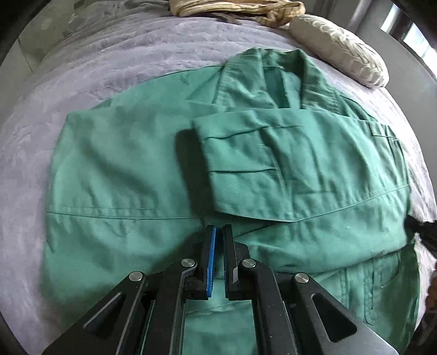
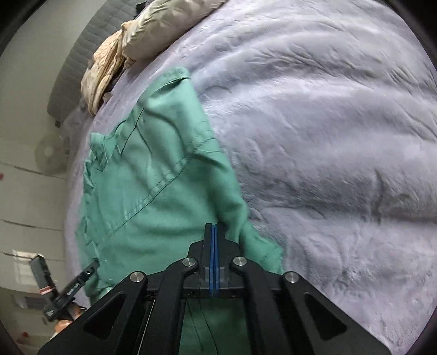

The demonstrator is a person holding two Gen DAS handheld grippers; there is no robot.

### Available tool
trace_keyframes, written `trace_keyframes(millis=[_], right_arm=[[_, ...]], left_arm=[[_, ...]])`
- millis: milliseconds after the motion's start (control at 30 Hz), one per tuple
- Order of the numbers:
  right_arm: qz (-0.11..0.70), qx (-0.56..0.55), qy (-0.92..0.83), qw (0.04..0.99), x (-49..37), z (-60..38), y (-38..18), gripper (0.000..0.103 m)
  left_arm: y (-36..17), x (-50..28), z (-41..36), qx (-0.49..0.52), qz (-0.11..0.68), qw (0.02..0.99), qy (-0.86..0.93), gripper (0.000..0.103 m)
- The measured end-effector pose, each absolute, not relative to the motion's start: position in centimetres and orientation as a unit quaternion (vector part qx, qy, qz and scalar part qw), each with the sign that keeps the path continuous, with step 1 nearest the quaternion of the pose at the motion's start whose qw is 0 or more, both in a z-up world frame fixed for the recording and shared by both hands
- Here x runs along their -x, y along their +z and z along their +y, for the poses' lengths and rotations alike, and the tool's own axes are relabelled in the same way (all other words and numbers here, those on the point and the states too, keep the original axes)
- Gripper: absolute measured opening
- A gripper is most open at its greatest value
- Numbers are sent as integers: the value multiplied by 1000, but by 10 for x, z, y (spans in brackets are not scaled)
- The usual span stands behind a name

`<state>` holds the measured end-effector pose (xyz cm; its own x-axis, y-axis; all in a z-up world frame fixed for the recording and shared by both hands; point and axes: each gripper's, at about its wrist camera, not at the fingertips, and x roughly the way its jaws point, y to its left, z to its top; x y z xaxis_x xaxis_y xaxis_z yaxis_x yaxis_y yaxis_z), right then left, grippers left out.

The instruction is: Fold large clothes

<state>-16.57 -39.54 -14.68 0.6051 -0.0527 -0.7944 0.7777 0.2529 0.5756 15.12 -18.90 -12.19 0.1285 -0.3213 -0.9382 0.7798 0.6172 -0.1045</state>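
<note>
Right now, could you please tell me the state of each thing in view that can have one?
Green cotton jacket: spread on the bed, one sleeve folded across the front.
Lilac plush blanket: spread, rumpled.
Beige pillow: lying at the blanket's edge.
Left gripper: shut, holding nothing.
Right gripper: shut, holding nothing.

Green jacket (image 1: 169,169) lower hem hidden behind the left gripper (image 1: 220,232) linkage and cut by the bottom edge; its right side runs off frame. In the right wrist view the jacket's near part hides under the right gripper (image 2: 213,228); fabric left of it blurred. Dark device (image 2: 43,281) far left of the tongs, blurred, can't identify. Beige bedding (image 1: 237,9) cut by top edge.
</note>
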Motion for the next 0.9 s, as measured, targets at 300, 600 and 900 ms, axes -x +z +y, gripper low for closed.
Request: trace_keyframes(millis=[300,600,900], right_arm=[[270,-523,-307,748,137,-456,-111,60],[287,-547,-274,737,97,-488,-138,3],[317,-524,-337,715,119,-489,-144,4]], left_arm=[[-125,-151,-186,-223,536,732,-357,6],[-126,-150,-185,-220,538,732,-355,6],[-122,-155,-181,-229,544,735,-334,6]])
